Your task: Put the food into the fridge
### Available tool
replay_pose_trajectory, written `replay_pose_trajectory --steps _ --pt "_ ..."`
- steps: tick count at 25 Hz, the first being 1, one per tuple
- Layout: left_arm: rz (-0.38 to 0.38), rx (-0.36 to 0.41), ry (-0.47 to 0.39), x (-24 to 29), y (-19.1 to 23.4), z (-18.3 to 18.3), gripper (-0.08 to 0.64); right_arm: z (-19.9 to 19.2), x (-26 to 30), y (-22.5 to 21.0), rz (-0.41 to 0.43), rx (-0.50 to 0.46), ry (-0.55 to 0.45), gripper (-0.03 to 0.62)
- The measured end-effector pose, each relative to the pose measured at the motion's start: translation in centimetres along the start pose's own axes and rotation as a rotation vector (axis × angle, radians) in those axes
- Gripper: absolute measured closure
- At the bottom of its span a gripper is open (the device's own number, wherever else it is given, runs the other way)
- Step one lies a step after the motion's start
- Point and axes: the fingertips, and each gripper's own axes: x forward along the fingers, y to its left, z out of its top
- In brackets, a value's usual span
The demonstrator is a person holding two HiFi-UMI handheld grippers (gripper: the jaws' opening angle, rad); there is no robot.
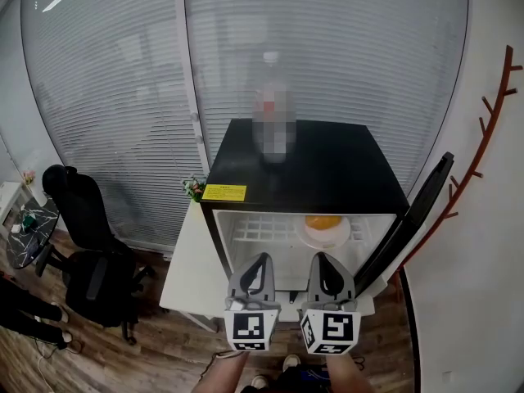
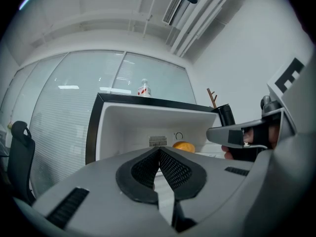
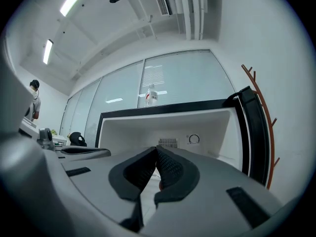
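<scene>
Inventory, taken from my two pairs of fingers.

1. Left gripper [image 2: 159, 150]: jaws closed tip to tip, nothing between the pads. It is held about level, facing the open cabinet.
2. Right gripper [image 3: 156, 150]: jaws likewise pressed together and empty. It is just beside the left gripper, on its right, and points the same way.
3. Fridge [image 1: 327, 166]: a small black-topped unit straight ahead of both sets of fingers, with a white interior. Its door [image 1: 413, 215] is swung open beyond my right fingers.
4. Food [image 1: 323, 221]: one rounded orange-yellow item, possibly a fruit, though the view is too small to say. It is inside the fridge, just past my right fingertips and a little right of the left ones.
5. Plate [image 1: 324, 237]: white, under the food, resting on the wire shelf [image 1: 262, 229].
6. Bottle [image 2: 143, 89]: upright on the fridge top, above and beyond both fingertips.
7. Yellow sticker [image 1: 223, 192]: on the front left corner of the fridge top, up and left of my left fingers.
8. White table [image 1: 188, 273]: under the fridge, to the left of my left fingers.
9. Office chair [image 1: 82, 219]: black, well off to the left.
10. Coat rack [image 1: 483, 137]: reddish branches on the wall far right of my right fingers.
</scene>
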Motion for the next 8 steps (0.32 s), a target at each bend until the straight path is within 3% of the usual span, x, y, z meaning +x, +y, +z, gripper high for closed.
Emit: replay_pose_trajectory --steps 8 --pt "-0.008 -0.011 -0.001 0.37 -0.27 -0.25 0.534 -0.31 0.36 -0.12 -0.002 -0.003 0.006 0.565"
